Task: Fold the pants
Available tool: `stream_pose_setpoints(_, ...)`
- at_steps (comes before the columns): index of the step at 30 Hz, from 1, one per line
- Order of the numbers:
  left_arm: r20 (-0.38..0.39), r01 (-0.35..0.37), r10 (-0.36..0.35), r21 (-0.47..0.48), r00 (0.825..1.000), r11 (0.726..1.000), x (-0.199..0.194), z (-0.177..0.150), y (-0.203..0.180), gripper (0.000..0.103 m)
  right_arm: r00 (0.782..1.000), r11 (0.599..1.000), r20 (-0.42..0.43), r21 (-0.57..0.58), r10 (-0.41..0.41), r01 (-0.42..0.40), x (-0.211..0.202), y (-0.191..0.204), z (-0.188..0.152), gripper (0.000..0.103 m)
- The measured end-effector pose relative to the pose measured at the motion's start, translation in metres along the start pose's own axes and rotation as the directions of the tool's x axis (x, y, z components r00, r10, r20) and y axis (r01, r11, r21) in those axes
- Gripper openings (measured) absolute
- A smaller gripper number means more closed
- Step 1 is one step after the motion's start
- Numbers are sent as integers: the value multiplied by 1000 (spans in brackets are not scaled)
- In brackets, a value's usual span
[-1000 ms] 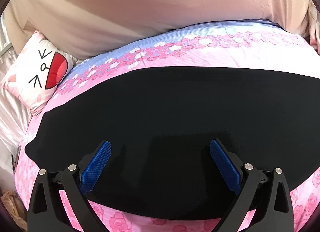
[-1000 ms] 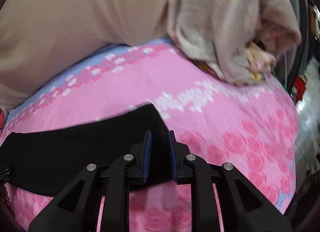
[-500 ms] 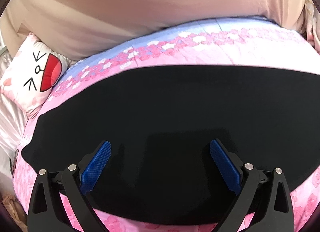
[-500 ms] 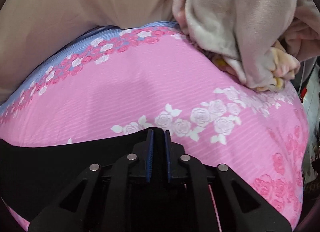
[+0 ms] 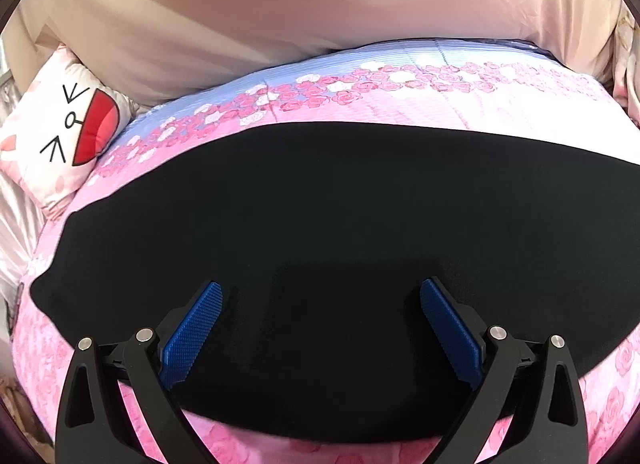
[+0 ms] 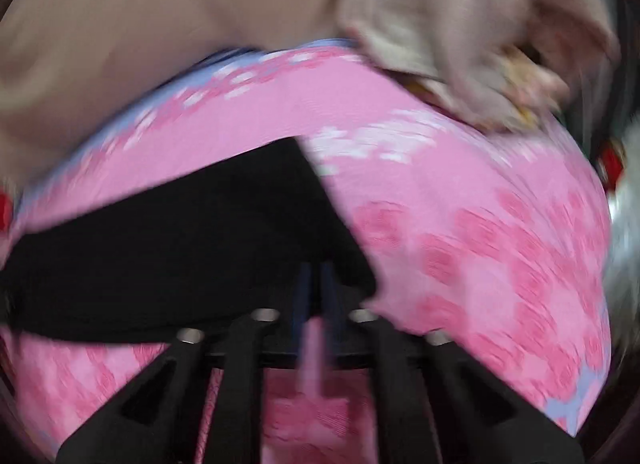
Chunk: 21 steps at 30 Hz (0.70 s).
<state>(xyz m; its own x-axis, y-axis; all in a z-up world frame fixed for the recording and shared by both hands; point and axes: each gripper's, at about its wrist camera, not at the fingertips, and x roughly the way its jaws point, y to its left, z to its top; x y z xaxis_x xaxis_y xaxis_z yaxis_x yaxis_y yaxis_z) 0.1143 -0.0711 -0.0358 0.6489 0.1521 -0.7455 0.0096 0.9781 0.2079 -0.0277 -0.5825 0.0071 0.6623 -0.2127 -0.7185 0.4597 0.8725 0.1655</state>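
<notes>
Black pants point(image 5: 320, 203) lie flat in a long band across the pink rose bedsheet point(image 5: 440, 103). My left gripper point(image 5: 320, 296) hovers over their near half, open wide, with nothing between its blue pads point(image 5: 192, 332). The right wrist view is blurred by motion. In it the pants' right end point(image 6: 180, 244) lies on the sheet, its far corner pointing up and right. My right gripper point(image 6: 316, 272) sits at the near right edge of that end. Its jaws are closing to a thin slit, and I cannot make out any cloth pinched between them.
A cat-face pillow point(image 5: 60, 135) lies at the far left of the bed. A beige cover point(image 5: 280, 3) is piled along the far side. A crumpled pale floral cloth point(image 6: 460, 43) rests on the bed's far right corner, beyond the pants' end.
The right gripper has swung back from the pants' far corner, and its fingers have drawn closer together. That corner now lies flat on the sheet. The left gripper stays open over the pants.
</notes>
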Motion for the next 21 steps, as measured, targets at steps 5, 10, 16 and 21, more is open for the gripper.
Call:
stream_pose_setpoints(5,9,3,-3,-19,1000,1000,-9,-9,8,98,992,973,-39,203,120,-110,-4,-26,-11,24)
stream_pose_setpoints(10,1,15,-15,-38,1000,999,-8,-16,12,98,996,979,-40,190,82,-73,4,-12,-19,57)
stream_pose_setpoints(16,-7,22,-23,-42,1000,999,-5,-18,12,98,993,964,-4,241,116,-112,17,0,-11,65)
stream_pose_setpoints(21,-8,31,-32,-48,999,998,-5,-18,13,98,996,962,-2,260,94,-90,25,7,-6,38)
